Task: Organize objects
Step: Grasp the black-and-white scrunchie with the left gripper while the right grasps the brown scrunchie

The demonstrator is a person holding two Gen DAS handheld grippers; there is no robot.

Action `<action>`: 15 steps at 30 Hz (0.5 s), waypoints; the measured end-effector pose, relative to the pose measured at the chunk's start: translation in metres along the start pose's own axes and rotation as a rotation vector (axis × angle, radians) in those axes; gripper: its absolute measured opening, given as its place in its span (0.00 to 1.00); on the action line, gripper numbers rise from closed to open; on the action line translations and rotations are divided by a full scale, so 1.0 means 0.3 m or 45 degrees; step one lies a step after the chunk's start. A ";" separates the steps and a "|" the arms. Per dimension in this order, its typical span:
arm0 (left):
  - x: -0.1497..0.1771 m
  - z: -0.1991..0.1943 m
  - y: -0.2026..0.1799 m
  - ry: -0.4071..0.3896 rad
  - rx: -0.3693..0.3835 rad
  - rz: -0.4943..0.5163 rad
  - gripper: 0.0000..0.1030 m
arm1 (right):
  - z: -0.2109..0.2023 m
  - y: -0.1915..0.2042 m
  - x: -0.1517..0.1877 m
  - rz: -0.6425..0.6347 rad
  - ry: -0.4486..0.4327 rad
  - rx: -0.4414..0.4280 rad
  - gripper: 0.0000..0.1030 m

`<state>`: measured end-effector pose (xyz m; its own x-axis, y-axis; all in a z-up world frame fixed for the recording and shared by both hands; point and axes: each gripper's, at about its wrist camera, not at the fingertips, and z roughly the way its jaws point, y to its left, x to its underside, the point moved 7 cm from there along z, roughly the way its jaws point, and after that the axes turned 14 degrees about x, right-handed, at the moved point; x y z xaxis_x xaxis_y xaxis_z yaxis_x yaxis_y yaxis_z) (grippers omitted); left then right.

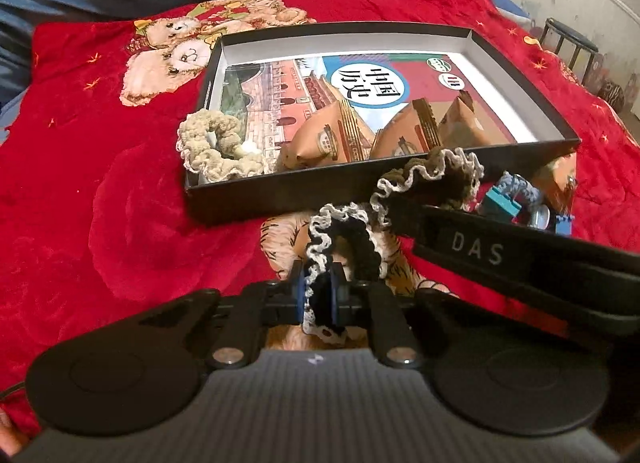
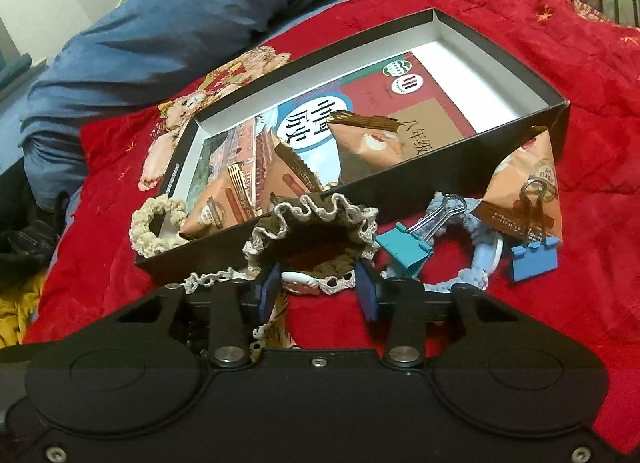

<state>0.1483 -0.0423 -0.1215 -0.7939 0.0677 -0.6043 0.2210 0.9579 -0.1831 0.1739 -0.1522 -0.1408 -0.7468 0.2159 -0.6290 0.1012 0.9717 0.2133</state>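
Note:
A black shallow box lies on the red blanket and holds a history book, orange snack packets and a cream scrunchie over its near left corner. My left gripper is shut on a black scrunchie with white lace trim, just in front of the box. My right gripper is open around the near edge of a brown lace-trimmed scrunchie that leans on the box's front wall. The right gripper's body shows in the left wrist view.
Right of the brown scrunchie lie a teal binder clip, a light blue scrunchie, a blue binder clip and another orange snack packet. A blue duvet lies behind the box. The red blanket spreads left.

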 end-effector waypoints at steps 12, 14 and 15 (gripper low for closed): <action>-0.005 -0.008 0.009 0.014 0.003 -0.013 0.13 | -0.011 0.003 0.001 -0.043 -0.032 0.042 0.26; -0.007 -0.011 0.012 0.005 -0.001 -0.021 0.13 | -0.014 0.000 0.000 -0.030 -0.033 0.040 0.24; -0.008 -0.016 0.016 -0.001 -0.007 -0.029 0.12 | -0.016 -0.003 0.000 -0.012 -0.028 0.031 0.23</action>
<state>0.1484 -0.0366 -0.1173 -0.7983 0.0455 -0.6005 0.1997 0.9607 -0.1928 0.1706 -0.1537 -0.1375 -0.7331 0.2084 -0.6474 0.1103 0.9757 0.1892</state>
